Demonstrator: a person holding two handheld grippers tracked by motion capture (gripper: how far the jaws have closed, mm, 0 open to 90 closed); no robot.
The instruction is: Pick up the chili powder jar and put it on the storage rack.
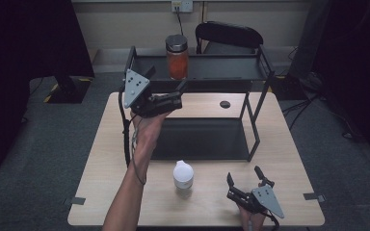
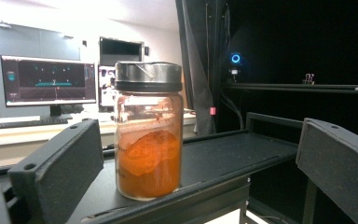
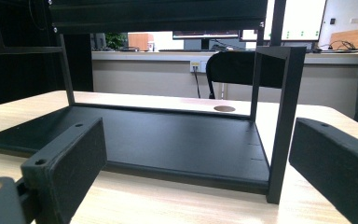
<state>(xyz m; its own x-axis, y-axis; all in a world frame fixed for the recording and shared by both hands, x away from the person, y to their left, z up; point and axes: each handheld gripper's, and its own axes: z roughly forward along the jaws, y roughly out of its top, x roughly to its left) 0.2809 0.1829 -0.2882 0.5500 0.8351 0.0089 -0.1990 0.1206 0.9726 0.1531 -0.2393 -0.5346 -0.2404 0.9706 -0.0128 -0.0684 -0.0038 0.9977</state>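
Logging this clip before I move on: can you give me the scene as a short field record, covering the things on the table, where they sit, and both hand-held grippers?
surface: wooden table
rack: black two-tier shelf
top shelf: glass jar, black lid, orange contents, upright
table front: white bottle, upright
left hand-held gripper: raised near jar, open, empty
right hand-held gripper: low at table's near edge, open, empty
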